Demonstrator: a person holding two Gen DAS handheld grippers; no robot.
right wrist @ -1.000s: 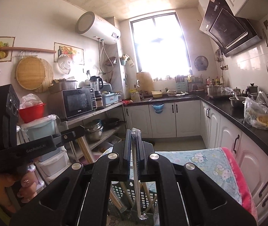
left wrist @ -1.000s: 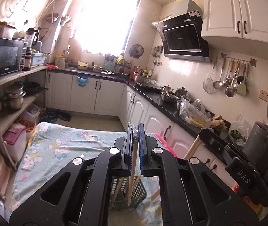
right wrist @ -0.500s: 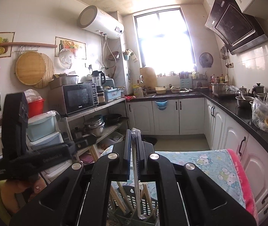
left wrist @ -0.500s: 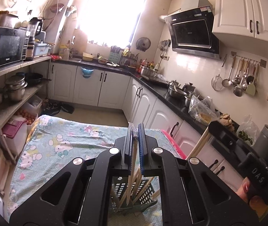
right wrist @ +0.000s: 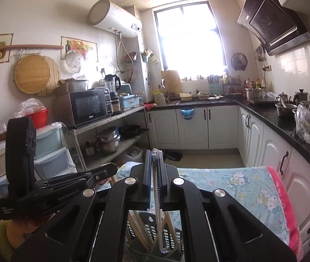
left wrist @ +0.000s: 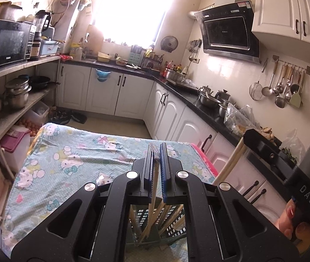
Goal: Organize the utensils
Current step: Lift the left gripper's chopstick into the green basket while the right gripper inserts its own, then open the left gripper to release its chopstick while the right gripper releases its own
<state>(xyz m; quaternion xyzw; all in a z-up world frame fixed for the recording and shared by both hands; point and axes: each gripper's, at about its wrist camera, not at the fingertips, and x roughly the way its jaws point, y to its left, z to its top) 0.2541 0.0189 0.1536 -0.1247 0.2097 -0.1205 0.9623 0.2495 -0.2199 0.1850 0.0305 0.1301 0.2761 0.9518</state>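
My left gripper (left wrist: 156,152) is shut on a plastic-wrapped pair of wooden chopsticks (left wrist: 153,190) that hangs down between its fingers. The sticks' lower ends reach into a dark green slotted basket (left wrist: 173,224), which holds several other chopsticks leaning at angles. In the right wrist view my right gripper (right wrist: 155,156) is shut on another wrapped pair of chopsticks (right wrist: 158,207), whose lower end hangs over the same basket (right wrist: 148,224). Each gripper shows in the other's view: the right gripper (left wrist: 250,137) with its stick (left wrist: 231,163), and the left gripper (right wrist: 107,170).
The basket stands at the near end of a table under a light blue cartoon-cat cloth (left wrist: 67,152). A pink towel (right wrist: 283,196) lies along the table's right edge. White cabinets with a black counter (left wrist: 198,107) run along the right, and shelves with a microwave (left wrist: 4,41) along the left.
Both grippers have sunk and moved forward with their chopsticks. The basket now shows larger beneath the fingers, with the held sticks reaching down into it.
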